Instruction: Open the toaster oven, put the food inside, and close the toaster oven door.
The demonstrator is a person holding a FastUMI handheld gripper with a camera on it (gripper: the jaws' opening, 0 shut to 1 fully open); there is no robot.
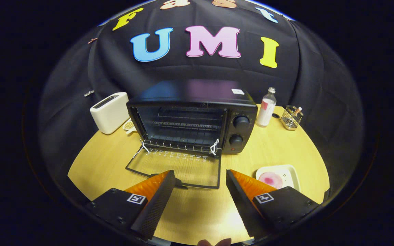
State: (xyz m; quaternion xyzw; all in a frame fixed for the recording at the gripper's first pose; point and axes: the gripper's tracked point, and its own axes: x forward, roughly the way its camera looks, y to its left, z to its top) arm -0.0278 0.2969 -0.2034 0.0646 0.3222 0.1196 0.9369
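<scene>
Nearest, the gripper [200, 191] hangs over the near part of the round wooden table [279, 150], its two fingers spread wide and holding nothing (bare tabletop shows between them). Just ahead of the fingertips lies the oven door [180, 167], folded right down flat, its glass front facing up and its handle edge closest to the left finger. To the right of the right finger, partly hidden behind it, sits a small white tray [291, 172] with the food [270, 180], a pinkish round piece, lying in it.

Beyond the door stands the toaster oven [192, 116], its cavity open and the wire rack bare. Left of it is a white toaster [109, 111]; farther right are a clear bottle [266, 107] and a small wire basket [291, 118].

By my reckoning the opening step is done and the loading step is in hand. The next move calls for swinging right to the tray, closing the fingers on the food, then carrying it over the lowered door onto the rack without knocking the glass.
</scene>
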